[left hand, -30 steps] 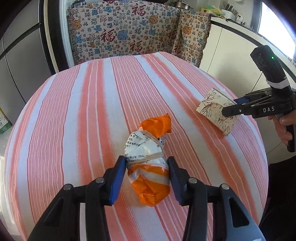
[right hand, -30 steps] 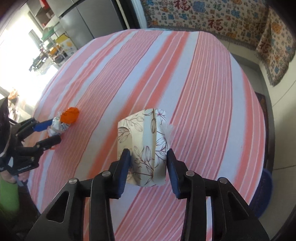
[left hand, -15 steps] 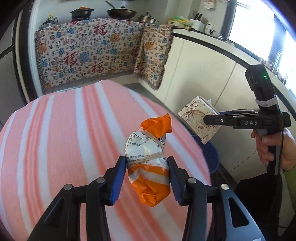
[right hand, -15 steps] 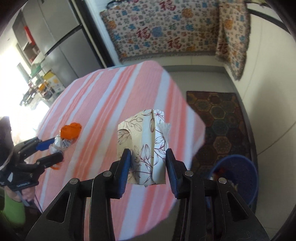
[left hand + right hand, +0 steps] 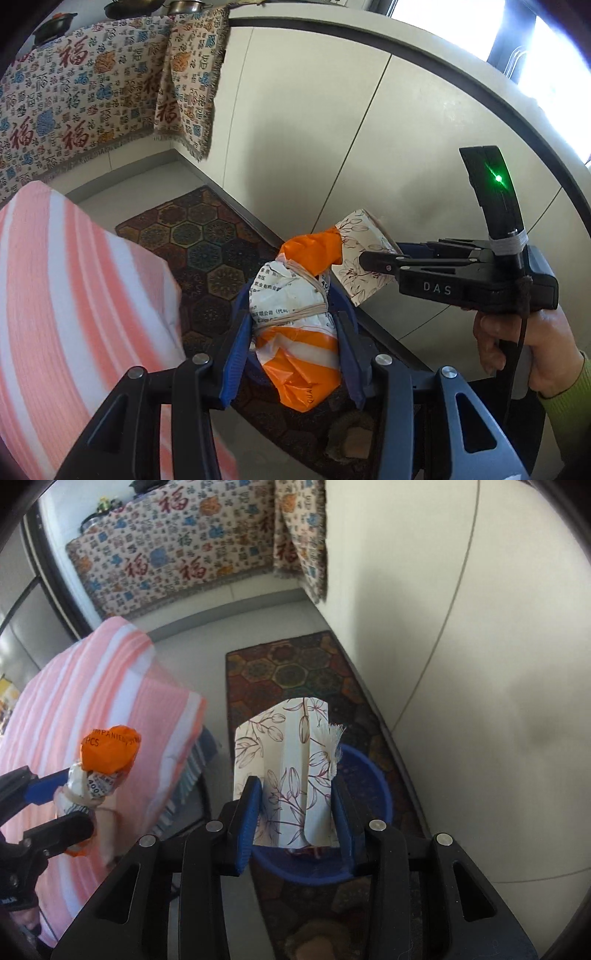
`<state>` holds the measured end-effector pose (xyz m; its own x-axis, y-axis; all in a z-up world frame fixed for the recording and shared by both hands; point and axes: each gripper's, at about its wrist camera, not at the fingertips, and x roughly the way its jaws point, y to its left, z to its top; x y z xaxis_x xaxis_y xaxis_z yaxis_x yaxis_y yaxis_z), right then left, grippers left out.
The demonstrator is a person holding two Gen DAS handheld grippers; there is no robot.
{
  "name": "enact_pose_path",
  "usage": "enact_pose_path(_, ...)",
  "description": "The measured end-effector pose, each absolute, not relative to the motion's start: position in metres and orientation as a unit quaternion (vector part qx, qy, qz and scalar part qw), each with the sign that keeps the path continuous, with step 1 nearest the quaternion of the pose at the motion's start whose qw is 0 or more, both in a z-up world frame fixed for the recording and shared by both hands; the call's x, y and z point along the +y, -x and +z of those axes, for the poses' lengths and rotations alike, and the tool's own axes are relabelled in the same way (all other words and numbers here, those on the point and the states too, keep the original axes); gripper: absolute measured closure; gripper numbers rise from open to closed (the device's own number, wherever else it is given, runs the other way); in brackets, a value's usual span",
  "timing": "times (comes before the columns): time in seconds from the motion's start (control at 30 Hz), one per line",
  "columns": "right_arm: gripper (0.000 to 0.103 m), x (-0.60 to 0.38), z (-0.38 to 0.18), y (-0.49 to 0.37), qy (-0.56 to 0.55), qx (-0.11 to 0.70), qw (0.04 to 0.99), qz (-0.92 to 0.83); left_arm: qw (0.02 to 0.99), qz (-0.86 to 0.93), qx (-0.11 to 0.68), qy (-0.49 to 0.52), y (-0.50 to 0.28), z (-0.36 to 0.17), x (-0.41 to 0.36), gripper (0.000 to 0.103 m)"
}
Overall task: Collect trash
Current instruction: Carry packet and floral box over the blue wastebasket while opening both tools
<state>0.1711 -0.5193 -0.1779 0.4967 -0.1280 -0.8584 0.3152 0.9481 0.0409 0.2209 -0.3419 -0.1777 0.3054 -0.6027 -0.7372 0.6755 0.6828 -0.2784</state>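
Blue plastic marks my landmark: one bin (image 5: pixel 373 805) standing on one patterned rug (image 5: pixel 295 672). I count two pieces of trash, each held off the table. My left gripper (image 5: pixel 293 354) pinches one orange-and-white bundle (image 5: pixel 295 332) wrapped in rubber bands, its pads pressed on both sides, hanging over the rug near the bin. My right gripper (image 5: pixel 297 818) pinches one flowered paper packet (image 5: pixel 284 768), upright, directly above the bin's opening. One striped table (image 5: pixel 92 716) lies left of the bin. One hand (image 5: pixel 532 350) shows, gripping the right handle.
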Motion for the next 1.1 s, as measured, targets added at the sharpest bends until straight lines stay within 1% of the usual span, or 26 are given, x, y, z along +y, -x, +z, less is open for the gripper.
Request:
enact_pose_path(0.2, 0.064, -0.557, -0.215, -0.166, -0.144, 0.488, 0.848, -0.147, 0.793, -0.398, 0.46, -0.038, -0.244, -0.207, -0.385, 0.056)
enact_pose_path(0.23, 0.061, -0.562, -0.223, -0.167, -0.155, 0.486, 0.848, -0.145, 0.792, -0.399, 0.461, -0.041, -0.247, -0.212, -0.394, 0.055)
enact_pose_path(0.27, 0.056, -0.568, -0.231, -0.166, -0.17, 0.481, 0.849, -0.138, 0.79, -0.401, 0.462, -0.042, -0.252, -0.218, -0.401, 0.053)
enact_pose_path(0.3, 0.052, -0.573, -0.238, -0.163, -0.183, 0.473, 0.851, -0.132, 0.788, -0.4, 0.466, -0.041, -0.259, -0.225, -0.41, 0.047)
enact_pose_path(0.33, 0.035, -0.577, -0.244, -0.162, -0.187, 0.469, 0.852, -0.14, 0.784, -0.398, 0.475, -0.039, -0.263, -0.233, -0.417, 0.043)
enact_pose_path(0.37, 0.03, -0.581, -0.247, -0.158, -0.185, 0.464, 0.852, -0.154, 0.781, -0.394, 0.484, -0.036, -0.269, -0.24, -0.424, 0.039)
enact_pose_path(0.47, 0.029, -0.591, -0.243, -0.144, -0.2, 0.448, 0.851, -0.186, 0.776, -0.385, 0.499, -0.03, -0.275, -0.248, -0.433, 0.039)
enact_pose_path(0.53, 0.026, -0.591, -0.23, -0.133, -0.199, 0.436, 0.855, -0.2, 0.782, -0.391, 0.484, -0.028, -0.27, -0.238, -0.431, 0.039)
enact_pose_path(0.57, 0.021, -0.589, -0.221, -0.127, -0.192, 0.431, 0.858, -0.205, 0.787, -0.395, 0.473, -0.033, -0.264, -0.232, -0.429, 0.039)
enact_pose_path(0.6, 0.018, -0.587, -0.21, -0.121, -0.186, 0.423, 0.862, -0.208, 0.792, -0.395, 0.464, -0.042, -0.252, -0.226, -0.427, 0.039)
enact_pose_path(0.67, 0.008, -0.581, -0.191, -0.109, -0.18, 0.408, 0.871, -0.208, 0.805, -0.396, 0.438, -0.065, -0.236, -0.209, -0.422, 0.039)
enact_pose_path(0.73, 0.001, -0.575, -0.173, -0.095, -0.174, 0.397, 0.876, -0.21, 0.816, -0.397, 0.41, -0.085, -0.213, -0.193, -0.414, 0.036)
enact_pose_path(0.8, 0.0, -0.563, -0.159, -0.077, -0.169, 0.396, 0.877, -0.213, 0.826, -0.397, 0.39, -0.09, -0.193, -0.179, -0.402, 0.017)
enact_pose_path(0.87, 0.0, -0.554, -0.152, -0.061, -0.172, 0.396, 0.878, -0.207, 0.832, -0.393, 0.383, -0.082, -0.178, -0.171, -0.385, 0.011)
enact_pose_path(0.93, 0.0, -0.544, -0.153, -0.045, -0.176, 0.405, 0.874, -0.202, 0.828, -0.387, 0.397, -0.08, -0.167, -0.17, -0.373, 0.001)
enact_pose_path(1.0, 0.0, -0.532, -0.155, -0.029, -0.168, 0.413, 0.866, -0.224, 0.824, -0.372, 0.417, -0.095, -0.155, -0.172, -0.363, 0.0)
enact_pose_path(1.1, 0.0, -0.509, -0.149, -0.004, -0.163, 0.413, 0.865, -0.233, 0.839, -0.348, 0.402, -0.116, -0.134, -0.164, -0.35, 0.0)
